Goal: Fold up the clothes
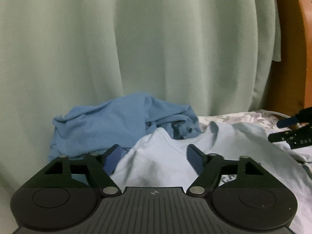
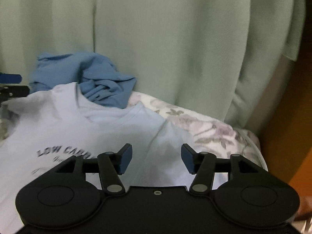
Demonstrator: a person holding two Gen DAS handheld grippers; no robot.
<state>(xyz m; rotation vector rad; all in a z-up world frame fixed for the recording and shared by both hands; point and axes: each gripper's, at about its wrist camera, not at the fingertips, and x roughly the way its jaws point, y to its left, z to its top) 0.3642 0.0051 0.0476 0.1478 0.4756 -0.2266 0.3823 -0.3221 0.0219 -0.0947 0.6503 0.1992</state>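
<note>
Where clothes lie: floral bedspread (image 2: 204,124) against pale green curtain (image 2: 175,39).

The left gripper (image 1: 153,159) is tilted somewhat downward, its two black fingers spread wide, blue pads (image 1: 111,160) facing each other with nothing clamped between them. The right gripper (image 2: 156,159) is tilted a little more steeply down, jaws apart but less widely, its pads (image 2: 125,160) also pressing on nothing. In the left wrist view the right gripper's tips show at the far right edge; in the right wrist view the left gripper's tips show at the left edge.
</note>
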